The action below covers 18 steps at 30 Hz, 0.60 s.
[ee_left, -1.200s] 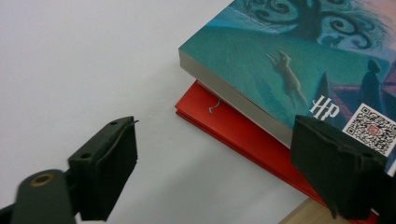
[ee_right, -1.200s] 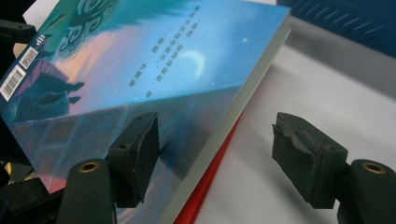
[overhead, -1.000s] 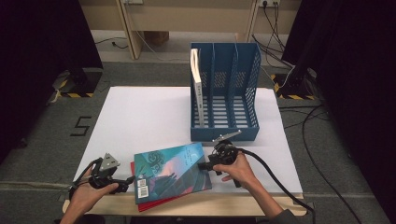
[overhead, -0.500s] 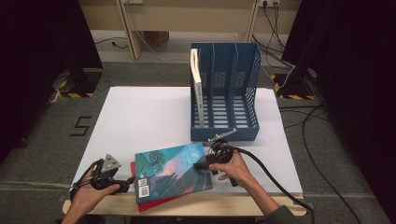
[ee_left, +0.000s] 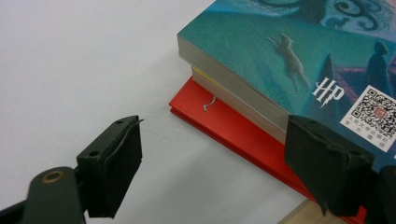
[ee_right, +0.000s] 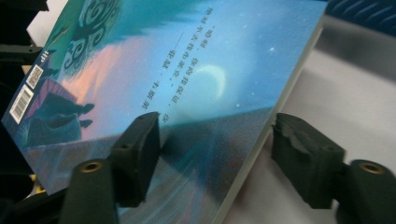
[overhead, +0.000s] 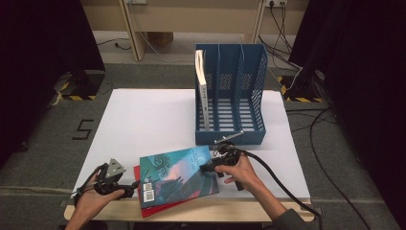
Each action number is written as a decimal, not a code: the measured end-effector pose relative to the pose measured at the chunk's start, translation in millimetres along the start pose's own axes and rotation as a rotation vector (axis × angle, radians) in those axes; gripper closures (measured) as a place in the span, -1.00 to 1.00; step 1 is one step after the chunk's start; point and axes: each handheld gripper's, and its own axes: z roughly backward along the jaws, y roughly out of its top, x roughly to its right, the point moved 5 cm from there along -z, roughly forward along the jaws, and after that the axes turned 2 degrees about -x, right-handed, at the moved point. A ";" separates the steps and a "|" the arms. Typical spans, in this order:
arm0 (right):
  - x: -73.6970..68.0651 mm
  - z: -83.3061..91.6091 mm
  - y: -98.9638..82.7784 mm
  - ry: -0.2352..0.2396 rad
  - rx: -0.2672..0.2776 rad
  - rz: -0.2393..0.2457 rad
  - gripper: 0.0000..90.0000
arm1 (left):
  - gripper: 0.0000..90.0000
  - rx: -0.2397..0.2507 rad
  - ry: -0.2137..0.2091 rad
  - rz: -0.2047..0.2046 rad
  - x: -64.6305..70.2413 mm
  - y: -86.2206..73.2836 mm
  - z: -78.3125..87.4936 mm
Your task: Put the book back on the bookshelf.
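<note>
Little has shifted across the last second beyond the tongs themselves: both hands hold their places at the table's near edge while each pair of jaws has just been closing. At the stack of 3 books, the right gripper (overhead: pixel 207 168) straddles the far edge of the teal book (overhead: pixel 178 171), 1 jaw over the cover and 1 beyond the page edge, with a visible gap to the pads, so nothing is gripped yet. The left gripper (overhead: pixel 130 184) sits just beside the stack's near left corner, jaws parted, 1 on the white table (overhead: pixel 143 120) and 1 in front of the books, holding nothing. The teal book lies flat on top, above a yellow-edged book (ee_left: pixel 205 77) and a red book (ee_left: pixel 219 119) that juts out below. The blue file rack (overhead: pixel 231 91) stands behind, a white book (overhead: pixel 201 88) upright in its leftmost slot.

Risk, as judged from here: a pinch on the cover alone could let the pages sag or the glossy book slip. A 1-sided lift may drag the lower books toward the table's near edge, which lies close.
</note>
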 end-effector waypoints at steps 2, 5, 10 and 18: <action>0.5 3.3 1.2 0.010 0.009 -0.013 -0.10 | -0.55 0.012 0.014 -0.008 1.7 3.2 0.4; -1.4 5.0 2.6 0.029 0.017 -0.022 -0.09 | -0.02 0.031 0.017 -0.056 11.0 13.2 3.3; 1.0 5.0 2.2 0.025 0.024 -0.009 0.00 | -0.31 0.024 0.015 -0.019 3.5 10.7 1.7; 6.5 4.7 -7.0 0.063 -0.005 -0.076 -0.05 | -0.67 -0.007 0.017 -0.009 0.2 1.9 1.3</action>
